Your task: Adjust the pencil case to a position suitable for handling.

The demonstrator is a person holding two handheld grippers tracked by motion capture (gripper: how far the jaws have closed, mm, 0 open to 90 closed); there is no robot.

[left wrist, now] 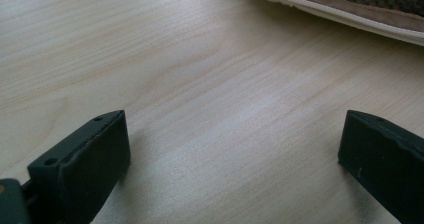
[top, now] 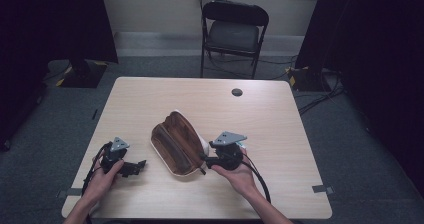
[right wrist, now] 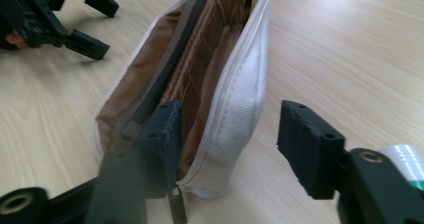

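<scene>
Lying near the middle of a light wooden table (top: 280, 114), a white pouch (top: 176, 143) with a brown lining gapes open along its zipper, its long axis running diagonally from the far left toward the near right. High view: the left gripper (top: 131, 168) rests on the table to the left of the pouch, apart from it, held by the person's left hand (top: 102, 181). Its jaws stand wide apart with bare tabletop between them, as the left gripper view confirms; the pouch's white edge crosses the upper right corner of that view. The right gripper (top: 206, 159) sits at the near right end of the pouch, held by the right hand (top: 239, 176). Right gripper view: the jaws are spread and straddle the pouch's white side wall (right wrist: 240, 99), one jaw inside the brown interior and the other outside; neither jaw is pressed on the fabric. A metal zipper pull (right wrist: 176, 204) hangs at the pouch's near end. A black folding chair (top: 234, 31) stands beyond the table's far edge.
</scene>
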